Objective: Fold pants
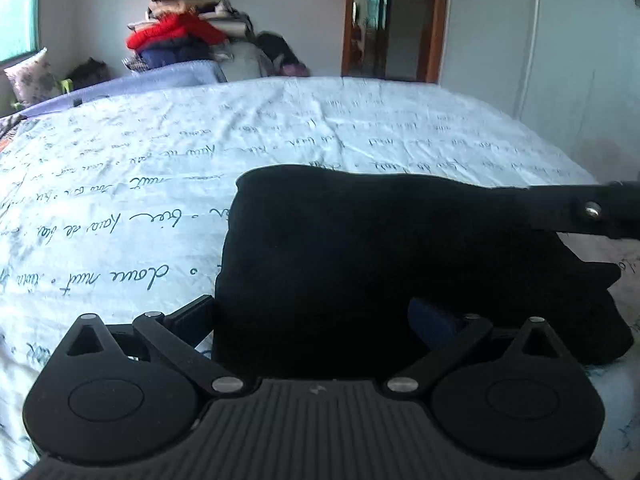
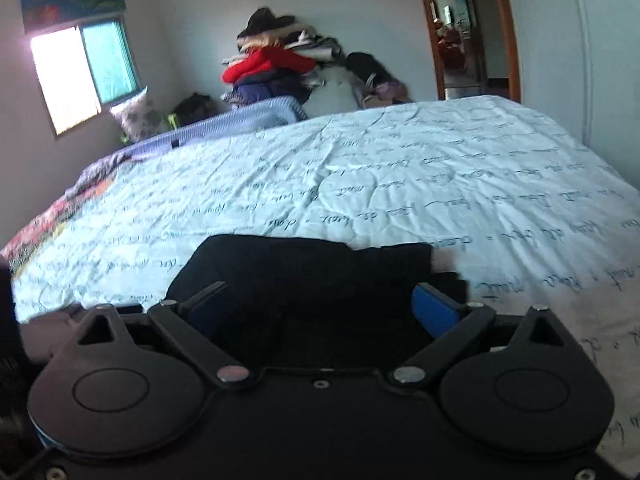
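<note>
Black pants (image 1: 380, 248) lie in a folded bundle on the pale blue bedsheet (image 1: 160, 168) printed with handwriting. My left gripper (image 1: 314, 318) is open, its fingers spread wide at the bundle's near edge, and the cloth fills the gap between them. A dark part of the other gripper (image 1: 588, 212) reaches in from the right over the bundle's far right end. In the right wrist view the pants (image 2: 300, 276) sit just ahead of my right gripper (image 2: 320, 306), which is open with its blue-padded fingers (image 2: 436, 312) wide apart around the near cloth.
A pile of clothes with a red jacket (image 1: 176, 32) is stacked against the far wall behind a blue striped blanket (image 2: 240, 120). A doorway (image 2: 464, 28) opens at the back right, and a window (image 2: 84, 72) is at the left. A white wardrobe (image 1: 540, 60) stands right of the bed.
</note>
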Available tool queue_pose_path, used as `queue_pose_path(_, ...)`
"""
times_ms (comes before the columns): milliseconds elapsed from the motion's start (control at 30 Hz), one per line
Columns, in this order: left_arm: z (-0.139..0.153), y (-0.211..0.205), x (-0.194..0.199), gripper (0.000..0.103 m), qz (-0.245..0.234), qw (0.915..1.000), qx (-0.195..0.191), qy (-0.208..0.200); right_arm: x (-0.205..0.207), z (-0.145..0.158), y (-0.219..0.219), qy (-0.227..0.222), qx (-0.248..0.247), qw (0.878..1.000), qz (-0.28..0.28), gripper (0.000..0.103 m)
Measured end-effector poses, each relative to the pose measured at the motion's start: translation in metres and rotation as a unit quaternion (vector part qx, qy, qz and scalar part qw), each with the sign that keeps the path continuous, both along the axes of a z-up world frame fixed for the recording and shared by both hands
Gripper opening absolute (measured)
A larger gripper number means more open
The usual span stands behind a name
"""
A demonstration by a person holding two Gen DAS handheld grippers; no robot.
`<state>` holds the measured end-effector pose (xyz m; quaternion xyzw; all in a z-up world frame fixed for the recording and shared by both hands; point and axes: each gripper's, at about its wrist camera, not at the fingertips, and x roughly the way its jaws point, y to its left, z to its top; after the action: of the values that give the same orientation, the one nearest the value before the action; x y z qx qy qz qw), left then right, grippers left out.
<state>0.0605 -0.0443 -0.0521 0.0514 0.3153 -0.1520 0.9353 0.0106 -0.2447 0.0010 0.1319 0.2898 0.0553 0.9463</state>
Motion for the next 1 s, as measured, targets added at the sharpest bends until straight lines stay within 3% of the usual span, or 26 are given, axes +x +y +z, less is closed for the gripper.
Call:
queue_pose_path(133, 0.007, 0.005, 0.002, 0.103, 0.005, 0.9999, -0.005, 0.012, 0.014, -0.036, -0.013, 0.058, 0.082, 0.995, 0.026, 0.1)
queue_pose_path(167, 0.012, 0.005, 0.004, 0.102, 0.01, 0.9999, -0.004, 0.014, 0.007, -0.033, -0.014, 0.041, 0.077, 0.996, 0.033, 0.1)
queue_pose_path(233, 0.021, 0.006, 0.006, 0.102, 0.01, 0.9999, -0.01, 0.007, 0.004, -0.022, -0.017, 0.05, 0.079, 0.995, 0.024, 0.101)
queue_pose_path(300, 0.025, 0.001, 0.009, 0.102, 0.008, 0.9999, -0.009, 0.0, -0.002, -0.004, -0.022, 0.017, 0.094, 0.995, 0.008, 0.101)
queue_pose_path(400, 0.016, -0.01, 0.017, 0.103, 0.006, 0.9998, 0.006, 0.02, 0.0, 0.006, -0.021, -0.012, 0.078, 0.997, -0.002, 0.102)
queue_pose_path(533, 0.005, -0.012, 0.013, 0.103, 0.016, 0.9998, 0.011, 0.011, 0.024, -0.03, -0.011, 0.066, 0.041, 0.997, 0.004, 0.102)
queue_pose_path(600, 0.005, -0.01, 0.013, 0.103, 0.016, 0.9998, 0.008, 0.013, 0.019, -0.034, -0.007, 0.048, -0.003, 0.999, 0.0, 0.103)
queue_pose_path(733, 0.004, -0.006, 0.018, 0.103, 0.023, 0.9994, -0.002, 0.028, 0.025, -0.012, -0.021, 0.037, 0.036, 0.999, -0.006, 0.103)
queue_pose_path(867, 0.002, -0.006, 0.018, 0.103, 0.023, 0.9994, 0.0, 0.026, 0.044, 0.007, -0.024, 0.016, 0.023, 1.0, -0.012, 0.103)
queue_pose_path(1000, 0.001, -0.007, 0.018, 0.103, 0.023, 0.9994, -0.002, 0.027, 0.069, -0.007, -0.02, 0.049, 0.06, 0.997, 0.027, 0.103)
